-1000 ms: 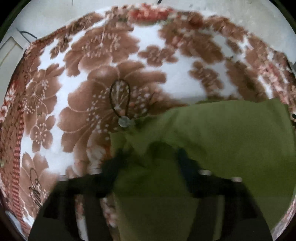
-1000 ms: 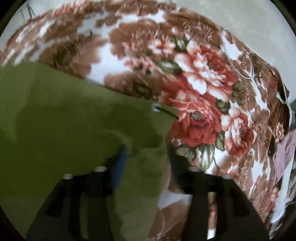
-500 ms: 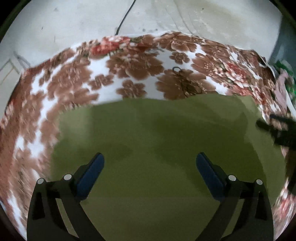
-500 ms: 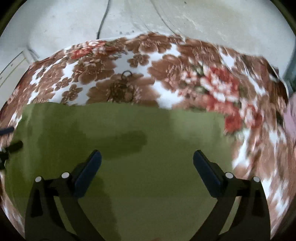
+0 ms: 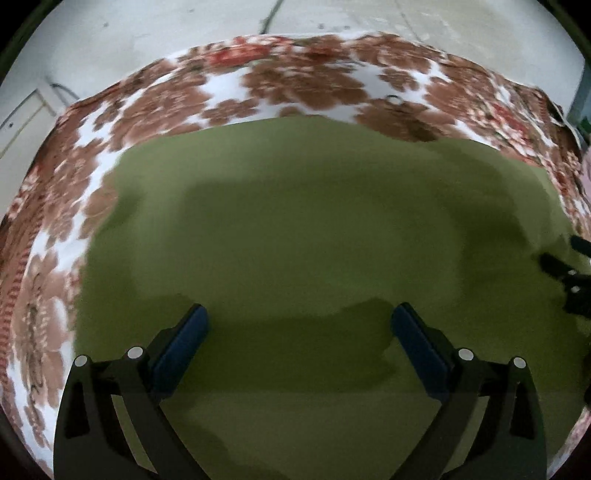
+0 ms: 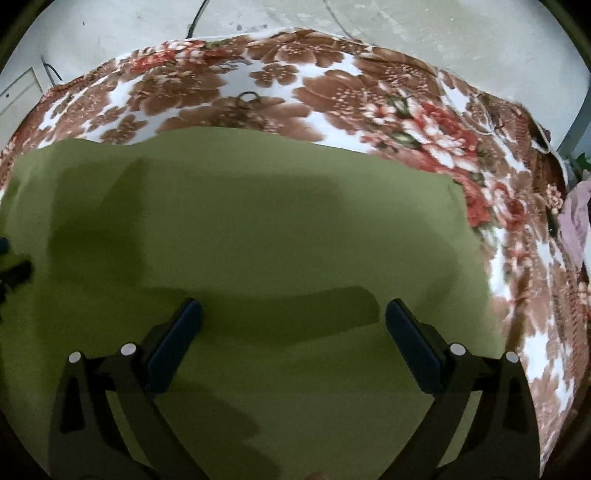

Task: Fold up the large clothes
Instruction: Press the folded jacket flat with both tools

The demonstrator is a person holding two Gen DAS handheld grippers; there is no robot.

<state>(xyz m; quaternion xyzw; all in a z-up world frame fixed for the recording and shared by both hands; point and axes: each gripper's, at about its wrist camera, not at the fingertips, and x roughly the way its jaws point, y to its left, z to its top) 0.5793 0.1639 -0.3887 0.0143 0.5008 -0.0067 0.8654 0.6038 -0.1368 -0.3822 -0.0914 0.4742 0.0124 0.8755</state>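
- Left tool [image 5: 300,321]: its two blue-padded fingers [image 5: 181,343] stand wide apart at 7 and 5 o'clock in the left wrist view, nothing between them, hanging over the green cloth.
- Right tool [image 6: 293,317]: jaws equally spread, blue pads [image 6: 412,345] at 7 and 5 o'clock in its own view, gripping nothing, with only cloth showing below the gap.
- Green cloth [image 5: 314,229]: a plain olive garment lying flat and smooth, filling the lower and middle part of both views; soft shadows of the tools fall across it just ahead of the fingertips. In the right wrist view [image 6: 258,229] its far edge runs from 9 toward 2 o'clock and its right edge drops down toward 4 o'clock.
- At 3 o'clock in the left wrist view the dark tip of the other tool shows over the cloth's right side.
- Floral blanket [image 5: 295,77]: brown, red and white flowers, lying under the cloth and showing around it from 8 through 12 to 3 o'clock; in the right wrist view [image 6: 424,122] the red blooms sit at 2 o'clock.
- A small dark cord loop [image 6: 248,96] rests on the blanket just beyond the cloth's far edge, at 12 o'clock.
- Pale floor [image 6: 406,26] lies beyond the blanket at 12 o'clock.
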